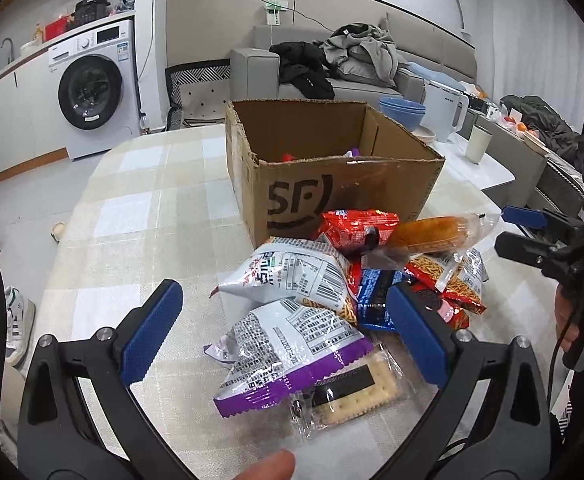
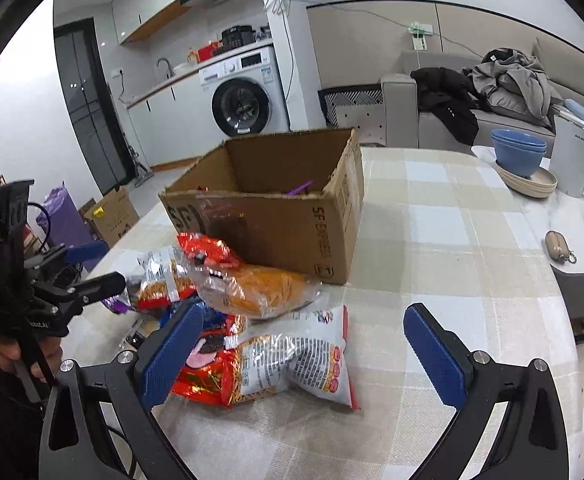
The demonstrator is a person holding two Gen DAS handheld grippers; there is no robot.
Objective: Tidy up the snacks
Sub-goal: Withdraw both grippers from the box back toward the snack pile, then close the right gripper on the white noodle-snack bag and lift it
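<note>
A pile of snack packets lies on the checked tablecloth in front of an open cardboard box (image 1: 331,184) (image 2: 276,220). My left gripper (image 1: 288,332) is open above a white and purple bag (image 1: 288,356) and a cracker pack (image 1: 355,396). Behind lie a white bag (image 1: 292,276), a red packet (image 1: 351,228) and a wrapped orange bread (image 1: 431,232). My right gripper (image 2: 303,352) is open over a white and red snack bag (image 2: 299,356). The bread (image 2: 260,288) and red packet (image 2: 208,252) lie beyond it. A few snacks show inside the box.
Blue bowls (image 2: 517,152) on plates, a white kettle (image 2: 575,160), a cup (image 1: 477,144) and a small pouch (image 2: 557,246) stand on the white table to the right. A sofa with clothes and a washing machine (image 1: 92,92) are beyond.
</note>
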